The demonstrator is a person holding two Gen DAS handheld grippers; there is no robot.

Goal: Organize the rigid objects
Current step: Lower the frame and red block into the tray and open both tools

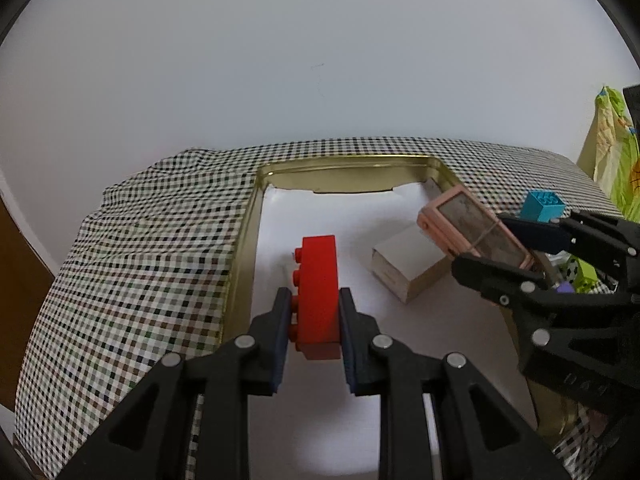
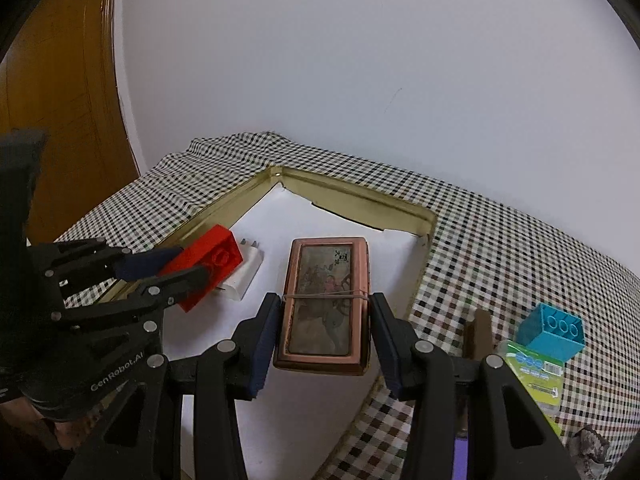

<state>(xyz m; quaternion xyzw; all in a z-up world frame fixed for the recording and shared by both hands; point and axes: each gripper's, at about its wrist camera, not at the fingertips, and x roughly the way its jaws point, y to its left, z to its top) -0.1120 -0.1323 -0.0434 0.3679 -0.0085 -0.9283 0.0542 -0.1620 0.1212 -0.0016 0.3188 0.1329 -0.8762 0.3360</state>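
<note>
Left hand-held gripper (image 1: 314, 312) clamped on red plastic building brick (image 1: 319, 280) above gold tin tray (image 1: 244, 232) | right hand-held gripper (image 2: 324, 332) clamped on pink rectangular case (image 2: 326, 300) over tray's far-right corner | risk: grippers crowded close, might collide; brick could land on white box (image 1: 404, 268).

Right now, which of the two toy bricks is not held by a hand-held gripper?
The blue brick, resting on a green packet outside the tin; the red brick is clamped in the left hand-held gripper.

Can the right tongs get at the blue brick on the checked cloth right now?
Probably not yet: the right tongs are shut on the pink case, so they must set it down first; otherwise nothing blocks the blue brick.
</note>
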